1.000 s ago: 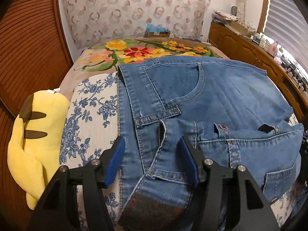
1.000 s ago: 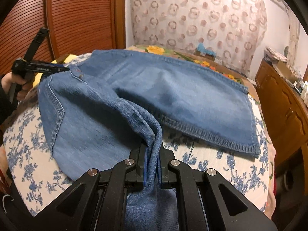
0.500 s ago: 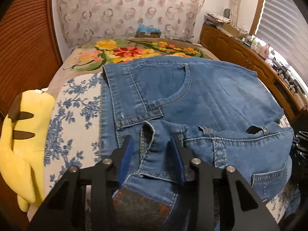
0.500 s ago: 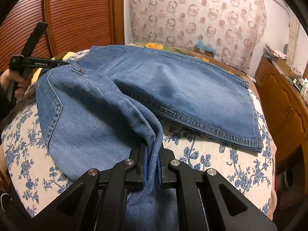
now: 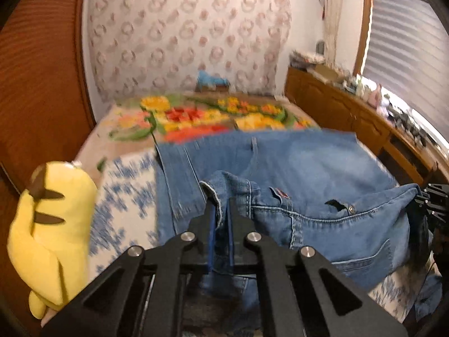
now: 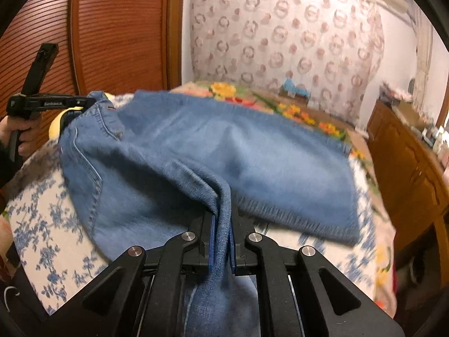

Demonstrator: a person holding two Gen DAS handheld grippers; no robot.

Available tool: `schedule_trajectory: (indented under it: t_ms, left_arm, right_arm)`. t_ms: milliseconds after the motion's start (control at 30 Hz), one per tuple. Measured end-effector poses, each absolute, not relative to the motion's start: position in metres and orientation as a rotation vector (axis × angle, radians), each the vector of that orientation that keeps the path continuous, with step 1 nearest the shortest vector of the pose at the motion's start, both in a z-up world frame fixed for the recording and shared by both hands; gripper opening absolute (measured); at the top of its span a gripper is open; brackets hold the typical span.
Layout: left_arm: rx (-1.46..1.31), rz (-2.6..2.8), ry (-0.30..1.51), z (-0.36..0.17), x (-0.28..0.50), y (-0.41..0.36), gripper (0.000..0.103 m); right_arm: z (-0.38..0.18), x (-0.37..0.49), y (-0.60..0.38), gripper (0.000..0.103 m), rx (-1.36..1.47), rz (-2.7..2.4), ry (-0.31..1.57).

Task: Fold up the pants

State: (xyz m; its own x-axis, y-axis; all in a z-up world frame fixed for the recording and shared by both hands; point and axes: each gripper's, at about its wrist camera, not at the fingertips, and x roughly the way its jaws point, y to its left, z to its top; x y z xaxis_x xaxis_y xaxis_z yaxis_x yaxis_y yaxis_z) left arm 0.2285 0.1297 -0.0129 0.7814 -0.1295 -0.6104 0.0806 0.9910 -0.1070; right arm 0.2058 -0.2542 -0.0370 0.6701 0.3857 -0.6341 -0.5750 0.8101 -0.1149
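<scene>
Blue denim jeans (image 5: 303,168) lie on the bed, one leg spread flat, the near half lifted. My left gripper (image 5: 220,224) is shut on the waistband (image 5: 224,185) of the near half and holds it above the lower layer. My right gripper (image 6: 223,224) is shut on a bunched fold of the near leg (image 6: 221,196); the far leg (image 6: 252,146) lies flat beyond it. The left gripper (image 6: 84,102) shows at the far left of the right wrist view, holding the waistband. The right gripper's body shows at the right edge of the left wrist view (image 5: 432,205).
The bed has a blue floral sheet (image 6: 47,216) and a bright flowered blanket (image 5: 196,118) at its far end. A yellow plush toy (image 5: 47,224) lies at the left edge. A wooden dresser (image 5: 364,118) with clutter runs along the right. A wooden wall (image 6: 112,28) stands at the left.
My left gripper has closed on the waistband and lifted it. Both grippers have risen, raising the near half of the jeans off the bed. The right grip is unchanged.
</scene>
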Motion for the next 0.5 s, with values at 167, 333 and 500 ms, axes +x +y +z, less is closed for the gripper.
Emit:
schedule_trajectory:
  t_ms: [167,333,500]
  left_arm:
    - [-0.085,-0.048,0.542,0.018,0.230,0.140,0.003]
    - [-0.076,0.020,0.468,0.036,0.245,0.152,0.003]
    - [-0.089,0.062,0.437,0.039,0.266,0.165,0.003]
  right_arm:
    - [0.001,0.224,-0.246,0.005,-0.388,0.528,0.536]
    - [0.031,0.252,-0.227,0.005,-0.447,0.503,0.452]
    - [0.046,0.287,-0.201,0.005,-0.515,0.473,0.387]
